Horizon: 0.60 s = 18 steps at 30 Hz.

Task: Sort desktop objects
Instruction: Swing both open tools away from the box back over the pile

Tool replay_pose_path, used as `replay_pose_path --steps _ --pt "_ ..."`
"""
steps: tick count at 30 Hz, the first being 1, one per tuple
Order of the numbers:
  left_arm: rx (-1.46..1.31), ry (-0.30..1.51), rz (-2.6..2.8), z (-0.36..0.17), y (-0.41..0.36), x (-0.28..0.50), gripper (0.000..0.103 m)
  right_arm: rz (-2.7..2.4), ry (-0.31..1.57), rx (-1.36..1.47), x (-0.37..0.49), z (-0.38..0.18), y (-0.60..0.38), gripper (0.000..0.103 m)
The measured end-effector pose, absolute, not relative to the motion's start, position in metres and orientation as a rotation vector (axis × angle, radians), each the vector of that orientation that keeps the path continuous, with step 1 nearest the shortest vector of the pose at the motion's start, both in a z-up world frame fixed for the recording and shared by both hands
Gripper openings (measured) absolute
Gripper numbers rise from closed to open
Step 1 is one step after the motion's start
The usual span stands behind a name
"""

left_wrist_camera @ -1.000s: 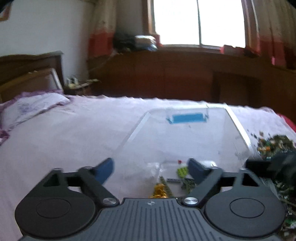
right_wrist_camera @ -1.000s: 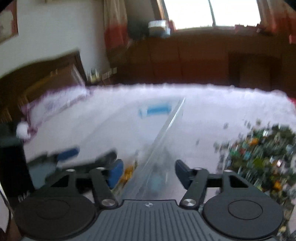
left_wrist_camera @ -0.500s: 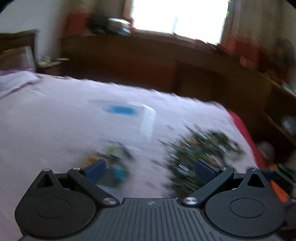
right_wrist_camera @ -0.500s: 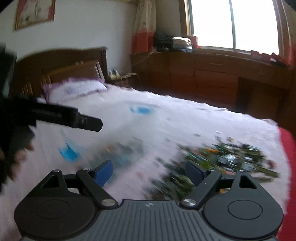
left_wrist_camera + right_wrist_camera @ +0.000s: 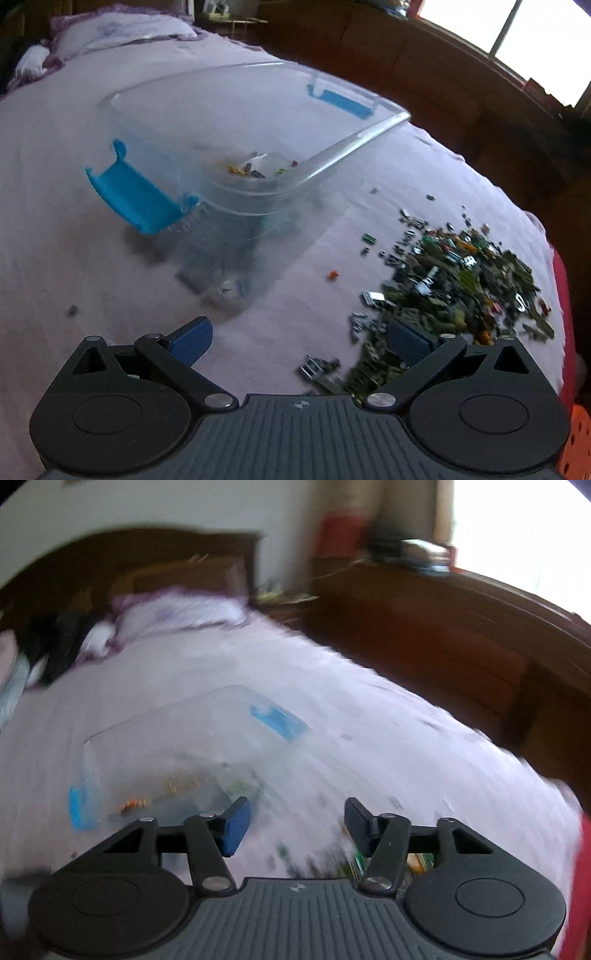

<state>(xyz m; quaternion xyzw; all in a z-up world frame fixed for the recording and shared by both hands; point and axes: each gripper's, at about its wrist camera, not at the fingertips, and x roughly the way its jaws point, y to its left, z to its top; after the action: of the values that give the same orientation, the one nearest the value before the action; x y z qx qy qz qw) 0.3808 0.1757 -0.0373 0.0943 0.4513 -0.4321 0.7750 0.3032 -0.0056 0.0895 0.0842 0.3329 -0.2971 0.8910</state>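
Observation:
A clear plastic bin with blue latch handles stands on the bed and holds a few small bricks. A big pile of small mostly green and grey bricks lies on the sheet to its right. My left gripper is open and empty, low over the sheet at the pile's near left edge. My right gripper is open and empty; its blurred view shows the bin ahead to the left and some bricks under its right finger.
The bed has a pale lilac sheet and a pillow at the head. A dark wooden cabinet runs along the far side under a window. Stray bricks lie between bin and pile. A red edge borders the bed at right.
Both grippers have swung away from the bin toward the brick pile and dropped closer to the sheet. Both stay open and empty.

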Motion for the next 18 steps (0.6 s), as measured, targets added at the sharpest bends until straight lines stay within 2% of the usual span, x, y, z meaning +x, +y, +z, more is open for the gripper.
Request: replay_pose_path --steps 3,6,7,8,9,11,18 --pt "0.181 0.998 -0.89 -0.054 0.172 0.393 0.102 -0.603 0.772 0.128 0.38 0.081 -0.041 0.057" --pt "0.13 1.031 -0.831 -0.069 0.171 0.408 0.102 -0.712 0.857 0.114 0.429 0.062 -0.081 0.063" --pt "0.114 1.033 -0.809 -0.071 0.171 0.413 0.102 -0.742 0.896 0.137 0.438 0.053 -0.095 0.06" --pt "0.105 1.023 -0.786 -0.072 0.172 0.417 0.102 -0.761 0.941 0.177 0.441 0.042 -0.108 0.051" --pt "0.099 1.01 -0.763 -0.072 0.172 0.421 0.101 -0.776 0.975 0.219 0.44 0.032 -0.118 0.048" --pt "0.094 0.97 -0.761 -0.071 0.171 0.43 0.102 -0.79 1.008 0.315 0.423 0.017 -0.129 0.03" --pt "0.132 0.845 -0.759 -0.065 0.15 0.455 0.101 -0.944 1.011 0.38 0.353 0.023 -0.127 0.024"
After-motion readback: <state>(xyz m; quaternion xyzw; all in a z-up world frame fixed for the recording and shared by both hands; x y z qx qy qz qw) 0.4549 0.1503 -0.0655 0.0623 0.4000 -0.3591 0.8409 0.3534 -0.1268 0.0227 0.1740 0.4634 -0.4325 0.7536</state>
